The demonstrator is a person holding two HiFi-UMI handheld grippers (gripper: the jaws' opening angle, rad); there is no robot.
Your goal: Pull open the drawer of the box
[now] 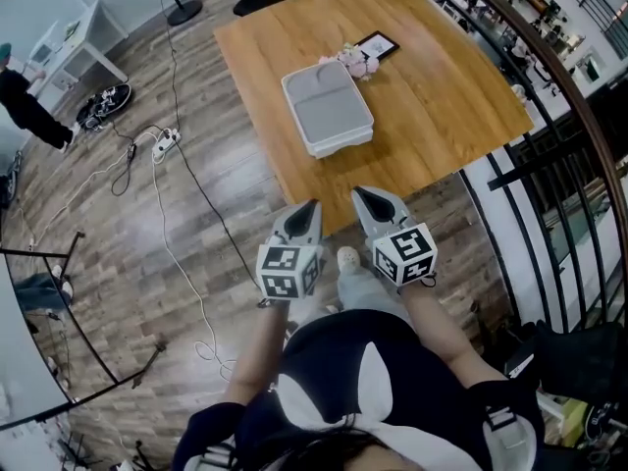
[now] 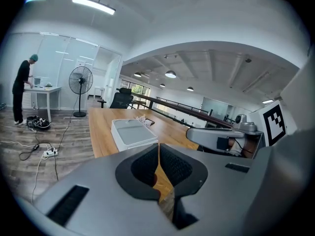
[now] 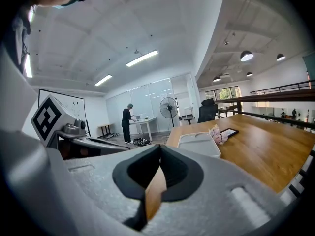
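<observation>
The task looks unstarted. The wooden desk (image 1: 442, 96) fills the far half of the head view, and the box (image 1: 328, 106) sits on it toward the near left, well apart from both tools. It appears shut, with nothing drawn out on any side that shows. Reaching in, finding the drawer's front and pulling it are all left to do.

The left gripper (image 1: 308, 207) and right gripper (image 1: 365, 195) hang side by side close to the person's body, short of the desk's near edge.

The head view alone gives the box's recessed top from above, with a pink flower bunch (image 1: 355, 61) and a dark framed picture (image 1: 377, 44) just beyond its far right corner. It does not show how the tools are set. The gripper views do: the left fingers (image 2: 145, 165) are pressed together on nothing, and so are the right fingers (image 3: 140, 170). Those views also show the box's near side walls, where I can make out no handle.
</observation>
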